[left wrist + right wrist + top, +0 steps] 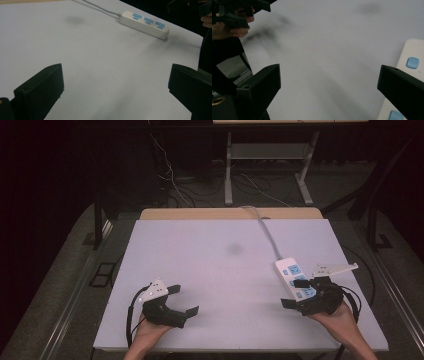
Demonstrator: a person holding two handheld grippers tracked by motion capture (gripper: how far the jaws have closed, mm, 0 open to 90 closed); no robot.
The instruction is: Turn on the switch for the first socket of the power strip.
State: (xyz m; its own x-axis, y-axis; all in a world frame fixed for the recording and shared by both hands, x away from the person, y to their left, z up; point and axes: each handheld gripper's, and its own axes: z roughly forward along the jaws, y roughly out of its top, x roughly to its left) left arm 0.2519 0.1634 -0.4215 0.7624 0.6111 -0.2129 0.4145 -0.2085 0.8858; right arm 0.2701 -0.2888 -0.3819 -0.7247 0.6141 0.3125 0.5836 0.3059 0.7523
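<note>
A white power strip (294,276) with blue sockets lies on the right side of the white board (220,270). Its grey cable (267,232) runs off to the back edge. My right gripper (294,293) is open over the strip's near end, one jaw above the sockets. In the right gripper view the strip (412,53) sits beside the right jaw, and bare board lies between the open gripper (329,75). My left gripper (184,300) stands open near the front left, over bare board. From the left gripper view the strip (143,23) lies far ahead of the open gripper (116,73).
A dark smudge (233,248) marks the board's middle. A wooden tabletop edge (230,213) shows behind the board. Beyond it stand a desk frame (270,165) and loose cables (172,185) on the floor. The board's front edge is close to both hands.
</note>
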